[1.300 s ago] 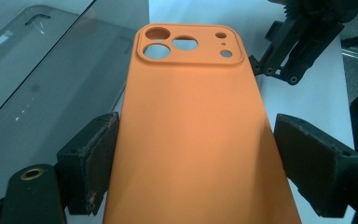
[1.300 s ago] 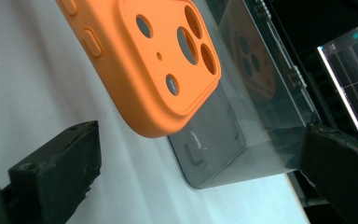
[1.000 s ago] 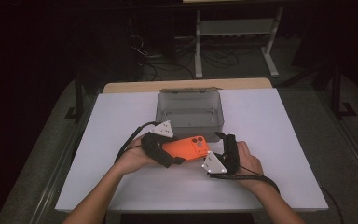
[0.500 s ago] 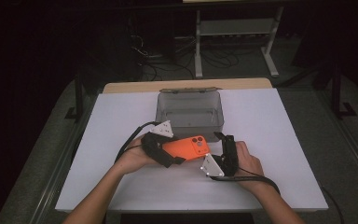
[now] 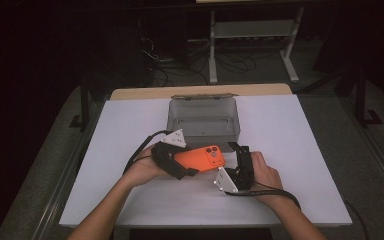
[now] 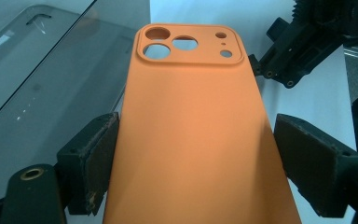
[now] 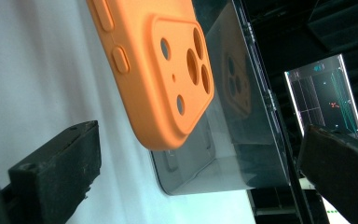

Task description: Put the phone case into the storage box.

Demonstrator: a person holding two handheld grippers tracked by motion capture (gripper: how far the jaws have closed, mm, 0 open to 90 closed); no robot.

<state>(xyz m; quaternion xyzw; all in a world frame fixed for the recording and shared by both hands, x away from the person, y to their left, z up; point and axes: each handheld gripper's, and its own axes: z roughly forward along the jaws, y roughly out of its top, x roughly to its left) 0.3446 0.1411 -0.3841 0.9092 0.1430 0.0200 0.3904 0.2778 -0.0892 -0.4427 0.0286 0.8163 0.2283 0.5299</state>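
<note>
An orange phone case (image 5: 200,159) is held just above the white table, its camera cut-outs pointing right. My left gripper (image 5: 180,165) is shut on its long sides; in the left gripper view both pads (image 6: 98,158) sit against the case (image 6: 191,121) edges. My right gripper (image 5: 237,149) stands open close to the case's camera end. In the right gripper view its jaws are wide apart around (image 7: 200,172), with the case corner (image 7: 154,70) ahead and untouched. The right gripper's black body (image 6: 298,51) lies beyond the case in the left gripper view.
A clear plastic box (image 5: 203,117) stands just behind the case at the table's middle, also seen as the box (image 7: 233,154) and its lid (image 6: 42,84). White table covering (image 5: 290,130) spreads to both sides. A lit screen (image 7: 324,100) glows in the dark background.
</note>
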